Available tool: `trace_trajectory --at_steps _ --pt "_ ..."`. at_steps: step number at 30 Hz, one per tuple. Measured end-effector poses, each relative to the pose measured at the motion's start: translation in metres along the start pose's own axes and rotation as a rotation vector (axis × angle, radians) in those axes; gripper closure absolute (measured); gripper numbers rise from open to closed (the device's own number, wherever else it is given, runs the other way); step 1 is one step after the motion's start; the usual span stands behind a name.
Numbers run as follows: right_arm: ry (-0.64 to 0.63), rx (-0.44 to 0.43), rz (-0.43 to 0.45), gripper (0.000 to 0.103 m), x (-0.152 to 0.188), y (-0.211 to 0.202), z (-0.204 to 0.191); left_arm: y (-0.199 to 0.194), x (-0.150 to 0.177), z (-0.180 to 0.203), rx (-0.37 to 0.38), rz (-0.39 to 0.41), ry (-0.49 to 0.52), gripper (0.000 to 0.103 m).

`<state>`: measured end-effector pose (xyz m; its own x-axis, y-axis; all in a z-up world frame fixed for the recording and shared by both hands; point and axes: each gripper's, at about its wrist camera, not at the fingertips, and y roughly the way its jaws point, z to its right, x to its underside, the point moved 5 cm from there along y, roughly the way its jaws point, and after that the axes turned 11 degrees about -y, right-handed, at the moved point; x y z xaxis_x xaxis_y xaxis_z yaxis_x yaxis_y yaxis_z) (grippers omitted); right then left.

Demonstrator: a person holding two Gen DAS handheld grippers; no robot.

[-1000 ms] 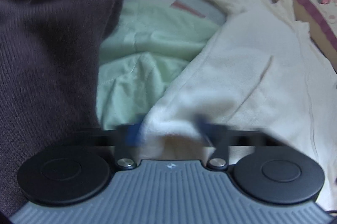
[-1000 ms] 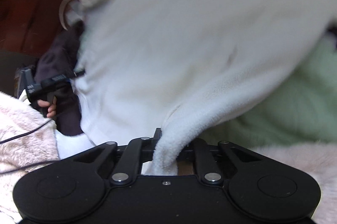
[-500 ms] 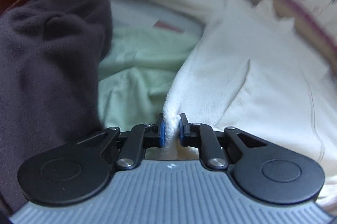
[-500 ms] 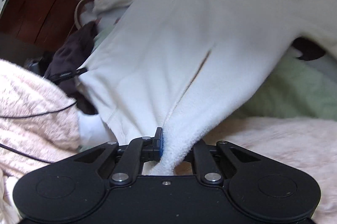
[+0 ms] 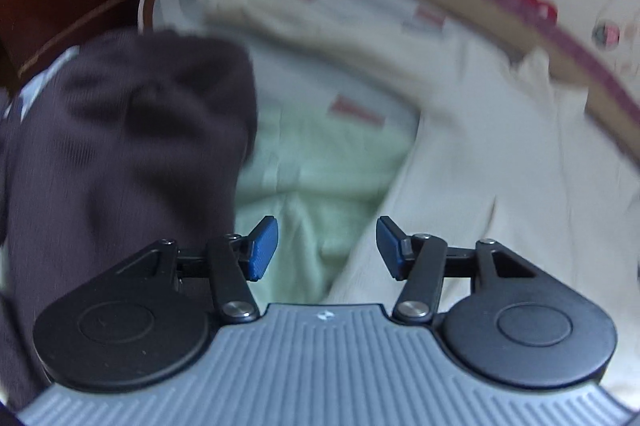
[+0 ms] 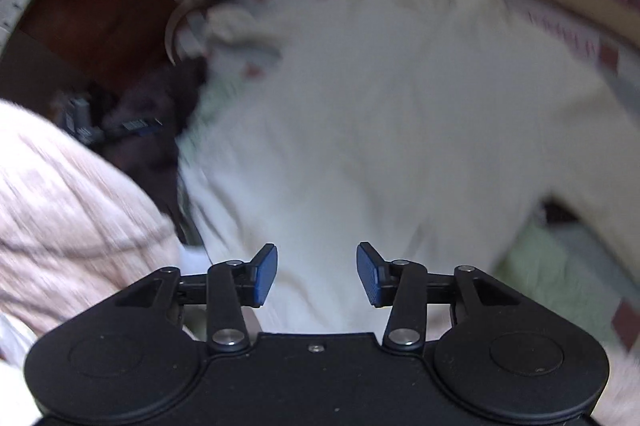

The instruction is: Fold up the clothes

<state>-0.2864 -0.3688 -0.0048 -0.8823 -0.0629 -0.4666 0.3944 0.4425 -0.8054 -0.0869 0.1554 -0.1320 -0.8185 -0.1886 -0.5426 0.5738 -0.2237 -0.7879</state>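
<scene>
Both of your grippers, left gripper [image 5: 326,250] and right gripper [image 6: 316,274], have just been opening; their jaws stand apart with nothing between the pads. The white fleece garment [image 6: 380,129] lies spread flat on the bed, released, no fold made: folding looks barely begun. Your left view alone shows the pale green cloth [image 5: 308,185] beside the dark knitted garment [image 5: 120,153]; your right view alone shows the pink fuzzy blanket [image 6: 68,205].
</scene>
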Motion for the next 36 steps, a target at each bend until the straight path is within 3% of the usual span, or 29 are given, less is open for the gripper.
trace_trajectory --at_steps 4,9,11,13,18,22,24,25,29,33,34,35,36 --pt "-0.157 0.009 0.143 0.049 -0.069 -0.003 -0.026 0.027 -0.037 0.004 0.032 0.042 -0.027 0.047" --pt "-0.396 0.142 0.259 0.052 -0.129 0.053 -0.029 0.081 -0.093 0.002 0.062 0.059 -0.135 0.047" --pt "-0.507 0.192 0.273 0.082 -0.145 0.090 -0.028 0.105 -0.111 0.008 0.061 0.083 -0.177 0.047" --pt "-0.591 0.206 0.270 0.095 -0.156 0.129 -0.029 0.134 -0.128 0.009 0.043 0.075 -0.262 0.047" --pt "-0.630 0.220 0.238 0.092 -0.179 0.217 -0.030 0.197 -0.153 -0.015 -0.009 0.141 -0.372 0.047" --pt "-0.616 0.159 0.217 0.089 -0.206 0.279 -0.032 0.220 -0.160 -0.031 0.029 0.151 -0.475 0.047" --pt "-0.595 0.134 0.212 0.081 -0.220 0.308 -0.029 0.227 -0.167 -0.035 0.040 0.166 -0.503 0.047" --pt "-0.577 0.142 0.205 0.074 -0.224 0.321 -0.026 0.230 -0.170 -0.035 0.049 0.171 -0.511 0.047" --pt "-0.477 0.115 0.162 0.073 -0.231 0.362 -0.014 0.243 -0.187 -0.036 0.071 0.195 -0.544 0.044" --pt "-0.456 0.124 0.138 0.072 -0.225 0.384 -0.006 0.266 -0.200 -0.032 0.007 0.180 -0.559 0.042" --pt "-0.440 0.120 0.138 0.072 -0.223 0.387 -0.004 0.269 -0.201 -0.030 -0.003 0.181 -0.565 0.045" --pt "-0.425 0.115 0.138 0.069 -0.221 0.390 -0.002 0.266 -0.206 -0.026 -0.015 0.199 -0.552 0.084" --pt "-0.409 0.111 0.138 0.069 -0.220 0.393 0.001 0.260 -0.212 -0.022 -0.030 0.225 -0.528 0.099"
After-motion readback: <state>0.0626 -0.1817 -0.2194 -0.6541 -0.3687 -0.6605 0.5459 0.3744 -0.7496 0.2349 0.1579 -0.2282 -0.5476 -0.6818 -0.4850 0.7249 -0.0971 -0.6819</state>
